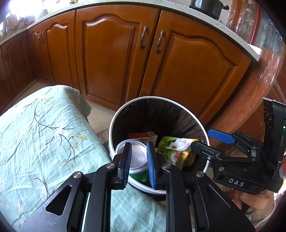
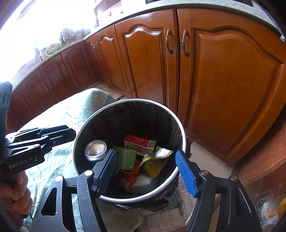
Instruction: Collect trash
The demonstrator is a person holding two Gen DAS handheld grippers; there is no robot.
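Note:
A round bin (image 1: 114, 123) with a white rim and black liner stands on the floor by the cabinets; it also shows in the right wrist view (image 2: 180, 132). My left gripper (image 1: 139, 162) is shut on a green can (image 1: 137, 157) with a silver top, held over the bin's near rim. The can shows in the right wrist view (image 2: 95, 150) too. My right gripper (image 2: 146, 169) is open and empty over the bin. Inside lie a red and white carton (image 2: 139, 143), a green box (image 2: 127, 158) and a yellow-green wrapper (image 2: 155, 162).
A table with a pale green flowered cloth (image 1: 44, 135) stands left of the bin. Wooden cabinet doors (image 1: 114, 58) with metal handles run behind it under a speckled counter. A black pot (image 1: 207, 7) sits on the counter.

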